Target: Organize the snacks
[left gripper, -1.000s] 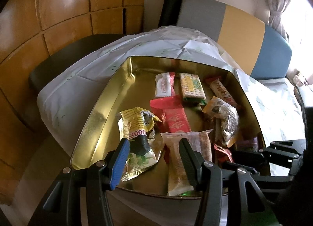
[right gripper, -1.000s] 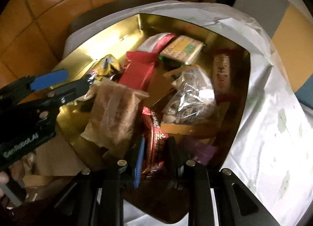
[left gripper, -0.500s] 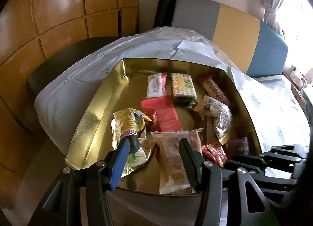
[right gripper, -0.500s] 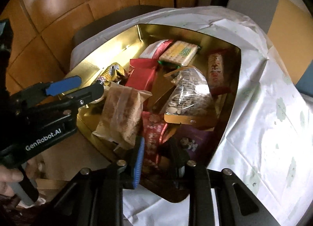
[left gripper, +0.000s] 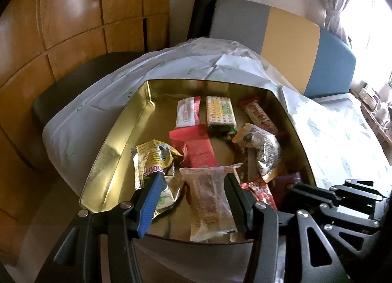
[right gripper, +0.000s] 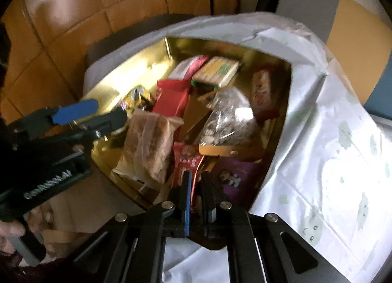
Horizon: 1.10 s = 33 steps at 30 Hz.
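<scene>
Many wrapped snacks are lying loose in a gold tin (left gripper: 115,140) sitting on a white-covered table (right gripper: 330,160), with a striped bench behind. Largest piece – the clear cake pack (left gripper: 210,199) – is lying at the near rim, between the parted fingers of the left tool (left gripper: 193,197), which is released and gripping nothing. Beside it, the yellow foil bag (left gripper: 152,160) and silver crinkly bag (left gripper: 267,153) are looking soft, light and slippery; best taken by a sealed end. Smaller: the red sachet (right gripper: 188,162) near the tin's front corner, thin and limp. The right tool (right gripper: 196,192) has just been closing and is now clenched on the sachet's near edge. Room judgement – the tin's left half is lying bare, offering sorting space; the walls are low but sharp-cornered, so lifting clear before moving sideways seems wise.
</scene>
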Motion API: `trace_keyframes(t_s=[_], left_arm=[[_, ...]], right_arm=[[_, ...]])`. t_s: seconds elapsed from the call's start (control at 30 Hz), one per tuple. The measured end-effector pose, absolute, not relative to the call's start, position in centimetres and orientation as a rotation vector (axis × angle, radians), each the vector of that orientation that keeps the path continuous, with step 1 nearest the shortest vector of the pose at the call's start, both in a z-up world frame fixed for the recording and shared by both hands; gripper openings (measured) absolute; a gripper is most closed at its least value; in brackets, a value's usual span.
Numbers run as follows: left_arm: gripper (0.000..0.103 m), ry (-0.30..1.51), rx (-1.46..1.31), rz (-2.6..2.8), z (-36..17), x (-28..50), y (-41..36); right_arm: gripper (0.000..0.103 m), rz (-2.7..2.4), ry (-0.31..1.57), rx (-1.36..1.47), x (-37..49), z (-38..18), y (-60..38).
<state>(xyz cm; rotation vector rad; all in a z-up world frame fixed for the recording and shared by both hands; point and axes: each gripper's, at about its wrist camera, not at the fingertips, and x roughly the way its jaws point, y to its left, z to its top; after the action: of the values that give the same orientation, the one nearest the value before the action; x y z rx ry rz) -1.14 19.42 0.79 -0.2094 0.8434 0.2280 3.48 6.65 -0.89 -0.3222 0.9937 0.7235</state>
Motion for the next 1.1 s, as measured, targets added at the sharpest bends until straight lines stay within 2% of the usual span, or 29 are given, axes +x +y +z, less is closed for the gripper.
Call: trace_keyframes(t_s=[0.23,0.43,0.53,0.57,1.0,1.1], left_arm=[[0.054,0.807,-0.183,0.197,1.8,-1.4,17.5],[0.054,0.784,-0.158,0.171,2.2,-1.9,15.4],[0.054,0.775,-0.149,0.162,2.3,-2.2,14.5],[0.054,0.768,-0.141,0.16,2.4,-2.3,14.1],[0.055,0.761,-0.099,0.192,2.6,-2.9,12.9],[0.061,0.773,-0.112,0.206,2.4,-2.8,13.2]], right_arm=[[0.009,0.59,0.917,-0.226,2.5,1.1,3.9],[0.026,0.459,0.868,-0.161,1.3,1.9,1.3],[0.045,0.401,0.836,-0.138,0.5,2.3,-0.1],[0.048,0.389,0.831,-0.133,0.5,2.3,-0.5],[0.056,0.322,0.834,-0.077,0.0,2.1,-2.8],[0.057,0.325,0.836,-0.08,0.0,2.0,-2.7]])
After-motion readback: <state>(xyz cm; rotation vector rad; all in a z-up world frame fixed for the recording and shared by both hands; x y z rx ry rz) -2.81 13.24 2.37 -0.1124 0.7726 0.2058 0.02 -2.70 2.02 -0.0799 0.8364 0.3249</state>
